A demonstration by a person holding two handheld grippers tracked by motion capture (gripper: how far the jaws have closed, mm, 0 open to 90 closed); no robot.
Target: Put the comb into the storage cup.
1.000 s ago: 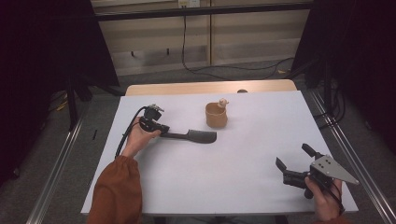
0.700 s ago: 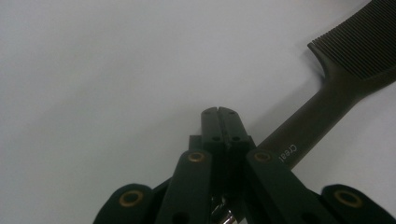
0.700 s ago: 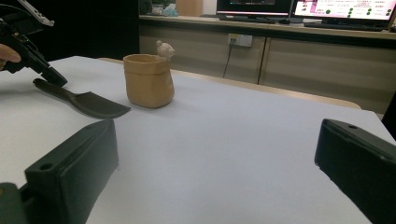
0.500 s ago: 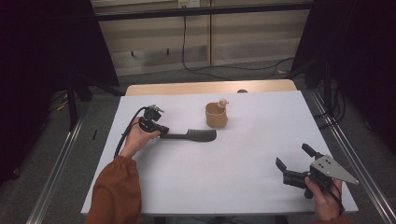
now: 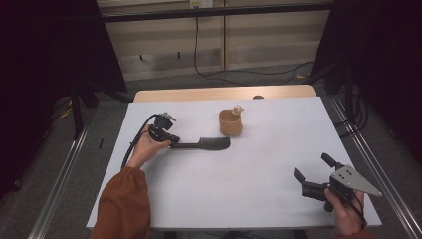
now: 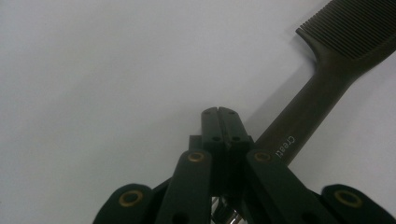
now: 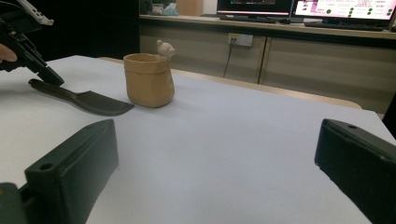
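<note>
Near table centre, tan cup [image 5: 231, 124], small figure on rim; contents unseen. Beside comb [image 5: 204, 145], left gripper [image 6: 222, 114] closed, empty. Right gripper [image 5: 313, 168] wide.

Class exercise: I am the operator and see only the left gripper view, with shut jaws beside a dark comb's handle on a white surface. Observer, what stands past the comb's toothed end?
Observer: A tan cup with a small figure on its rim stands just beyond the toothed end of the comb.
Operator: Where is the other hand-held gripper?
Observer: The right hand-held gripper is at the near right corner of the white table, far from the comb, with its jaws open and nothing between them.
</note>
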